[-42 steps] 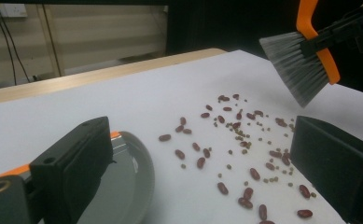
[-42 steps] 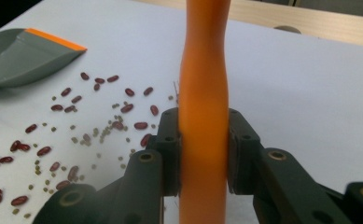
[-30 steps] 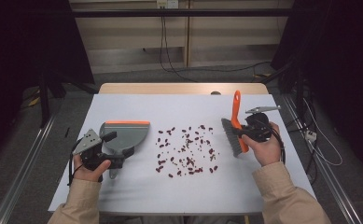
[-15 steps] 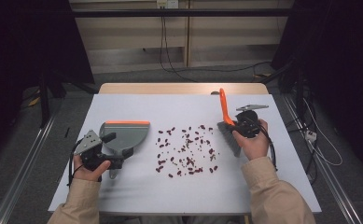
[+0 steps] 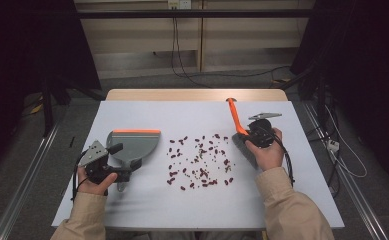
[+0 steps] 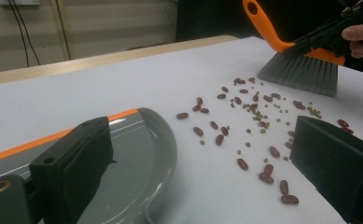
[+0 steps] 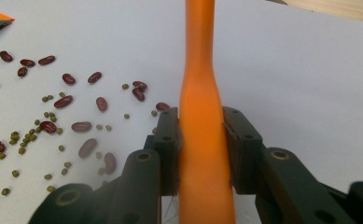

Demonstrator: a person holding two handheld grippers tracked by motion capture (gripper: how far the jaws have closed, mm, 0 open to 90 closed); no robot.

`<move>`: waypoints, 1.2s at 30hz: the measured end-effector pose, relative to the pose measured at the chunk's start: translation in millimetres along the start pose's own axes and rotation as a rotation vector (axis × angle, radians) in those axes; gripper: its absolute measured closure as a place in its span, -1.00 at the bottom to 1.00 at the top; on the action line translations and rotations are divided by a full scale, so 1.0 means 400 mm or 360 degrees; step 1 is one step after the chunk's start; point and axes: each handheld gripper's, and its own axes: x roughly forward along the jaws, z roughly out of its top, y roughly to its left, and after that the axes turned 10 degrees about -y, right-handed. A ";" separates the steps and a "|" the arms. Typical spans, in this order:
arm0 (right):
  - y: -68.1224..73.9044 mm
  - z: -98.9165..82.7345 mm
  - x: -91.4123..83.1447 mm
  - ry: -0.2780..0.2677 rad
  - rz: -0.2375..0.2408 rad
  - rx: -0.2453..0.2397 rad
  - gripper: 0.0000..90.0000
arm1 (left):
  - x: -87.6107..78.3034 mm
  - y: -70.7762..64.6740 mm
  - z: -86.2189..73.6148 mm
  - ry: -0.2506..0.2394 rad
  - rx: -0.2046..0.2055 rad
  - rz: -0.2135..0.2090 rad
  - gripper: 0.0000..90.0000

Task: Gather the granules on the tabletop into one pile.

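Your right gripper has its jaws clamped on the orange handle of the brush, one pad on each side of it. The handle slants up and away from you, and the grey bristles rest on the surface at the right edge of the scattered beans. The dark red beans and smaller green ones lie spread across the middle of the surface, between brush and dustpan.

Your left gripper sits at the near end of the dustpan. In the left gripper view its jaws stand wide apart, the left one over the grey pan and the right one out over the beans, pressing on nothing there. The pan lies flat with its orange lip on the far side and its open side toward the beans, well apart from the brush.
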 end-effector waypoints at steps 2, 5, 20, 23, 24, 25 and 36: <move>0.000 -0.001 0.001 -0.0007 0.0005 0.0002 0.55 | 0.001 0.000 0.000 -0.0001 -0.0001 -0.0001 -0.88; 0.002 -0.002 0.001 -0.0007 0.0015 -0.0001 0.53 | 0.003 -0.002 -0.002 -0.0001 -0.0007 -0.0001 -0.88; 0.014 -0.018 -0.062 -0.0035 0.0052 -0.0067 0.41 | 0.000 -0.005 0.000 -0.0007 0.0001 -0.0001 -0.88; 0.014 -0.029 -0.062 -0.0021 0.0040 -0.0102 0.56 | 0.000 -0.007 0.001 -0.0006 0.0007 -0.0006 -0.88; 0.011 -0.031 -0.061 -0.0033 0.0038 -0.0112 0.58 | 0.000 -0.007 0.000 -0.0001 0.0015 -0.0008 -0.88; 0.010 -0.035 -0.061 -0.0049 0.0041 -0.0126 0.58 | 0.000 -0.007 0.000 0.0000 0.0018 -0.0008 -0.88; -0.016 -0.033 -0.059 -0.0062 0.0078 -0.0058 0.59 | -0.001 -0.009 0.000 0.0004 0.0016 -0.0011 -0.88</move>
